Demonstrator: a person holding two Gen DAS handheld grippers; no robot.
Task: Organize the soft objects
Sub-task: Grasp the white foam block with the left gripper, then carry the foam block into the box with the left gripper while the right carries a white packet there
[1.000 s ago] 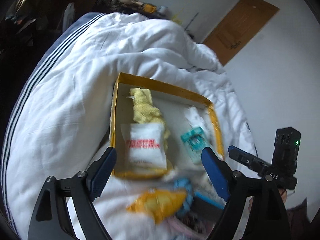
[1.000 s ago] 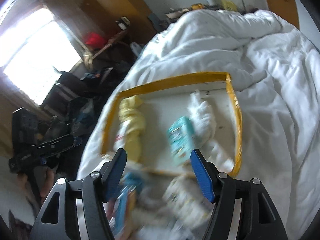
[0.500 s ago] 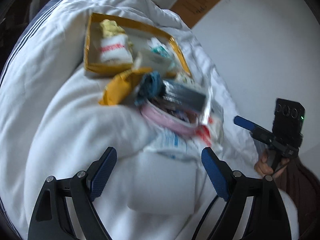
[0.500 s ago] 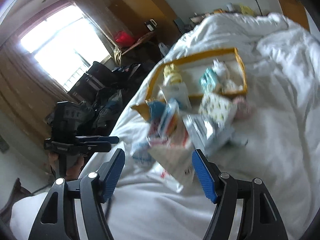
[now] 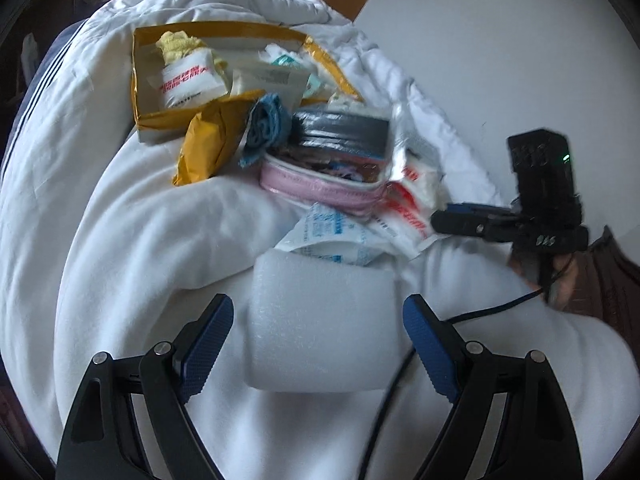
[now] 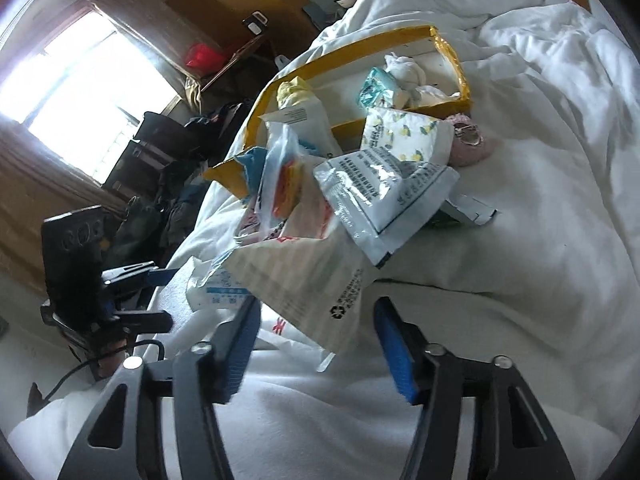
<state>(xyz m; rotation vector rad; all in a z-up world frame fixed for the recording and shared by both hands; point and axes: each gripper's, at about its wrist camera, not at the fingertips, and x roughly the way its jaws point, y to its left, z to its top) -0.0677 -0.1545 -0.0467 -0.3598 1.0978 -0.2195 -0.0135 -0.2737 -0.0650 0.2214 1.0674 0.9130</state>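
Observation:
A yellow-rimmed box [image 5: 138, 92] lies on the white duvet with a yellow cloth [image 5: 176, 44], a red-lettered white pack [image 5: 186, 82] and other soft items in it. A pile lies in front of it: an orange packet [image 5: 204, 144], a blue cloth roll [image 5: 266, 126], a pink pouch [image 5: 316, 190], plastic packs. A white foam block [image 5: 320, 320] lies nearest. My left gripper [image 5: 318, 342] is open and empty, its fingers on either side of the foam block. My right gripper [image 6: 316, 344] is open and empty, over a white plastic bag [image 6: 308, 284]. The box also shows in the right wrist view [image 6: 452, 56].
The white duvet [image 5: 100, 240] covers the whole bed in rumpled folds. A white wall [image 5: 500, 40] stands to the right and a wooden door beyond. In the right wrist view dark bags and furniture [image 6: 160, 168] crowd the floor under a bright window [image 6: 80, 92].
Both grippers have drawn back from the box towards the near side of the pile. The foam block now sits between the left fingers; the white bag lies under the right gripper.

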